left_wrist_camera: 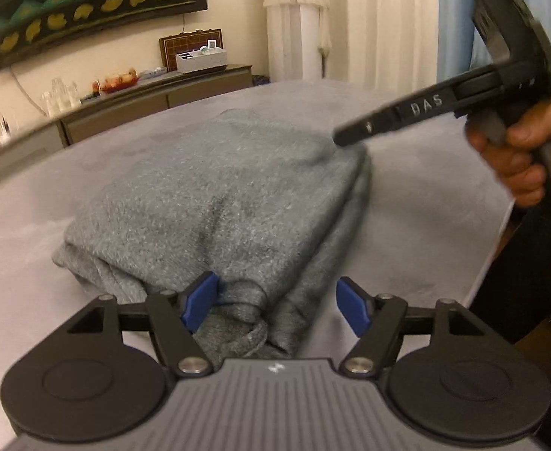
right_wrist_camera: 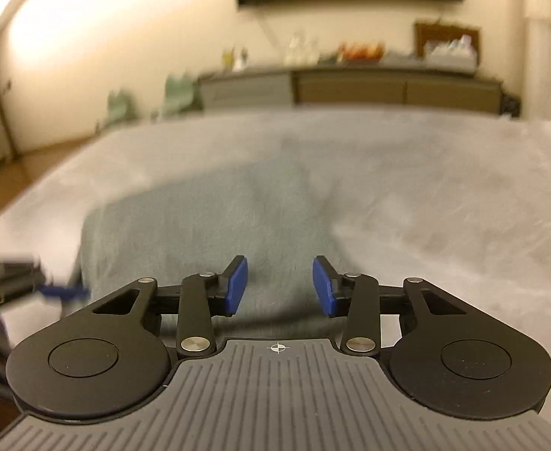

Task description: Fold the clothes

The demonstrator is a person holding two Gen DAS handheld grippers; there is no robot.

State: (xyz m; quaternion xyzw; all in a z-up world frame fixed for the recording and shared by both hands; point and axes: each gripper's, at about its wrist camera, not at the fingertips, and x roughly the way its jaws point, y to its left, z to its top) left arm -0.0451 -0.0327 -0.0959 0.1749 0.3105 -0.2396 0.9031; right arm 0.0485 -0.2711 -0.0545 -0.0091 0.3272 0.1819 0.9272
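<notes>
A grey knit garment [left_wrist_camera: 215, 195] lies folded in a thick bundle on the grey bed cover [left_wrist_camera: 418, 203]. My left gripper [left_wrist_camera: 275, 304] is open, and the bundle's bunched near edge sits between its blue pads [left_wrist_camera: 200, 300] without being clamped. A hand [left_wrist_camera: 519, 150] holds my right gripper [left_wrist_camera: 341, 139], whose tip is at the bundle's far right corner. The right wrist view is blurred. There my right gripper [right_wrist_camera: 279, 285] is open just above the garment [right_wrist_camera: 200, 225], nothing between its pads. The left gripper [right_wrist_camera: 65, 291] shows at the left edge.
The bed's edge [left_wrist_camera: 497, 248] runs down the right, with a person's dark clothing beyond it. A low sideboard [left_wrist_camera: 155, 94] with glasses, a fruit tray and a white box stands against the far wall under a painting [left_wrist_camera: 95, 3]. Curtains [left_wrist_camera: 380, 18] hang at the back right.
</notes>
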